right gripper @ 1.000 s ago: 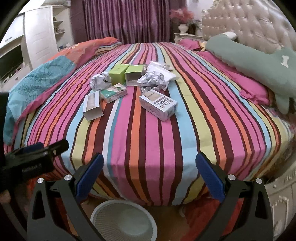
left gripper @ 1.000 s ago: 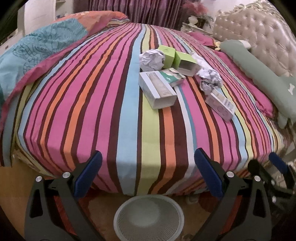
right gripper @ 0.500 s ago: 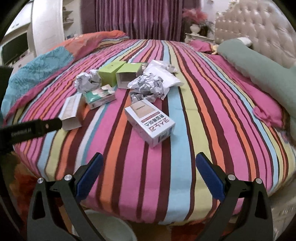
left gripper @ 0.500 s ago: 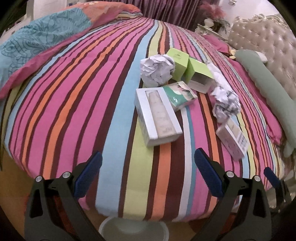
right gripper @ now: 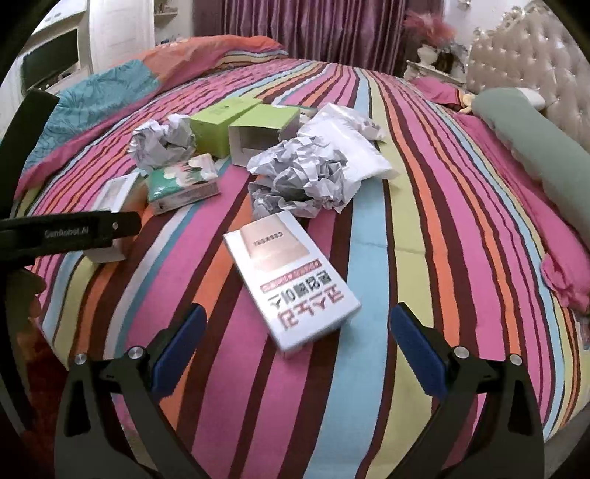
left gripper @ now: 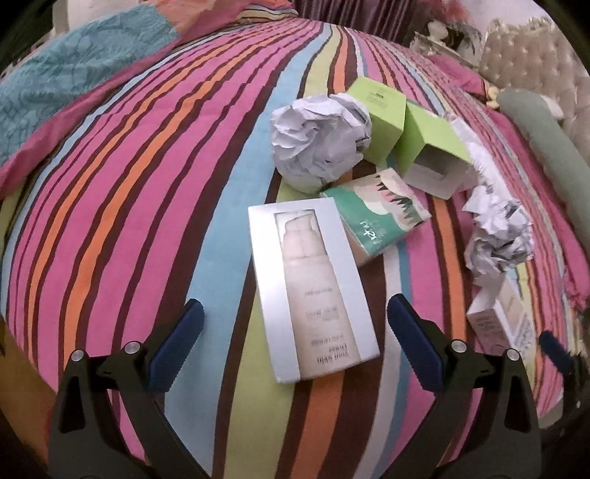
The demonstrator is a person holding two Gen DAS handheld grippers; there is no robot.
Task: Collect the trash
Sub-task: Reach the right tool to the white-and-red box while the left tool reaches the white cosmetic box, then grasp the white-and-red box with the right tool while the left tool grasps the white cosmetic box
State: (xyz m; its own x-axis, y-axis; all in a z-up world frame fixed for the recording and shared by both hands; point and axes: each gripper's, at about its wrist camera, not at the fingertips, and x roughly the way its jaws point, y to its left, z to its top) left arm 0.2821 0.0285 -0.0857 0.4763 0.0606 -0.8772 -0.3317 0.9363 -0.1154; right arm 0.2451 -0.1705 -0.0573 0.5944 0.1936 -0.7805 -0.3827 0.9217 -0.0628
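Trash lies in a cluster on the striped bed. My left gripper (left gripper: 295, 346) is open, its fingers on either side of the near end of a silver cosmetic box (left gripper: 311, 283). Behind that box lie a green patterned carton (left gripper: 376, 217), a crumpled paper ball (left gripper: 319, 140), two lime-green boxes (left gripper: 427, 147) and a second crumpled paper (left gripper: 497, 235). My right gripper (right gripper: 297, 350) is open just short of a white box with red lettering (right gripper: 291, 280). Crumpled paper (right gripper: 302, 177) and a white bag (right gripper: 350, 147) lie beyond it. The left gripper's body (right gripper: 66, 232) shows at the left edge.
A teal and orange quilt (right gripper: 110, 92) is bunched at the bed's far left. A long green pillow (right gripper: 531, 147) and a tufted headboard (right gripper: 527, 55) line the right side. Purple curtains (right gripper: 302, 29) hang behind the bed.
Both grippers have moved forward over the bed edge toward the boxes, still open. The white bin on the floor has dropped out of view.
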